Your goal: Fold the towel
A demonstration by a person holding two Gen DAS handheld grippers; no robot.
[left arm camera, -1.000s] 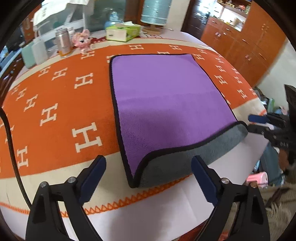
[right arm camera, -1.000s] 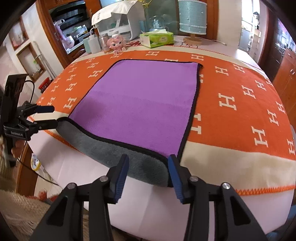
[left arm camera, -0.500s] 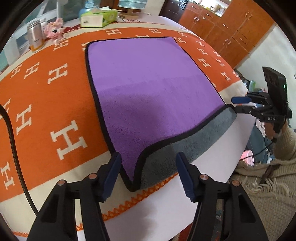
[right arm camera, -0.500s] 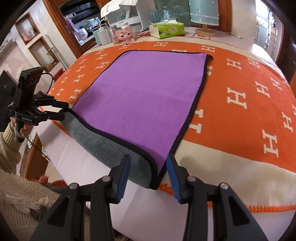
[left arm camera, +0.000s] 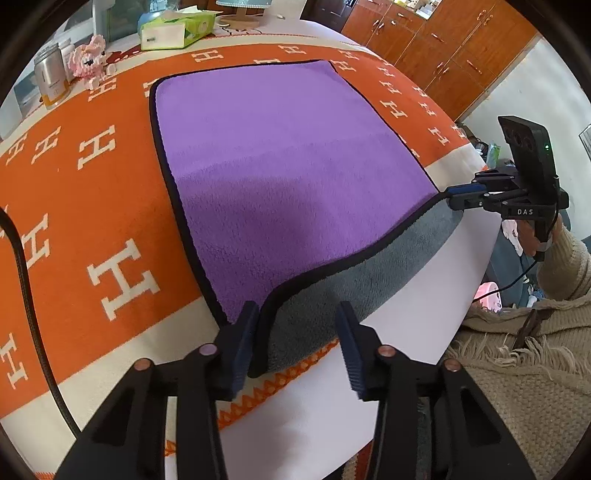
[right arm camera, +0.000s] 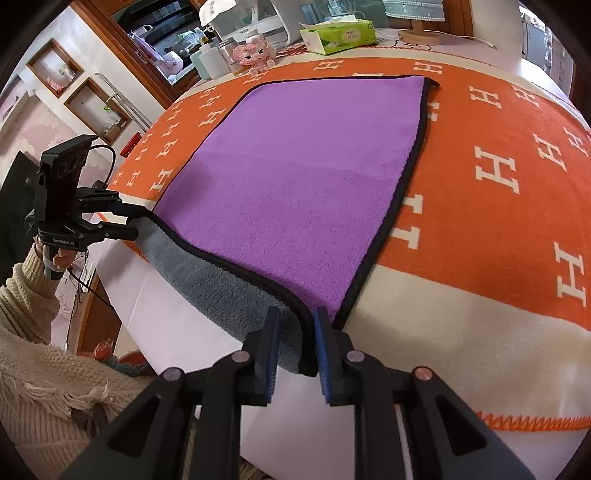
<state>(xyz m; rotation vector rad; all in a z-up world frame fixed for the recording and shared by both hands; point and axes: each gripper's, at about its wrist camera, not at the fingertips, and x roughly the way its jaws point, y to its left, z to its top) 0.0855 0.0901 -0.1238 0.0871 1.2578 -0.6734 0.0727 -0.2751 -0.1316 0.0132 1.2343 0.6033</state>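
Note:
A purple towel [left arm camera: 280, 155] with black trim and a grey underside lies flat on the orange blanket; it also shows in the right wrist view [right arm camera: 310, 177]. Its near edge droops over the table edge, grey side showing. My left gripper [left arm camera: 297, 332] is open, its jaws on either side of the near left corner. My right gripper [right arm camera: 297, 349] has its jaws narrowed around the near right corner, with a small gap still showing. Each gripper also shows in the other's view, the right one [left arm camera: 458, 195] and the left one [right arm camera: 129, 221], at the towel's corners.
An orange blanket with white H marks [left arm camera: 92, 177] covers the table. At the far end stand a green tissue box [left arm camera: 173, 31], a pink toy [left arm camera: 90, 61], a metal jar [left arm camera: 51, 81] and a lamp base [right arm camera: 421, 35]. Wooden cabinets [left arm camera: 450, 48] stand on the right.
Both grippers have moved forward onto the towel's near corners. The left jaws have narrowed but stay open. The right jaws have closed in around the corner.

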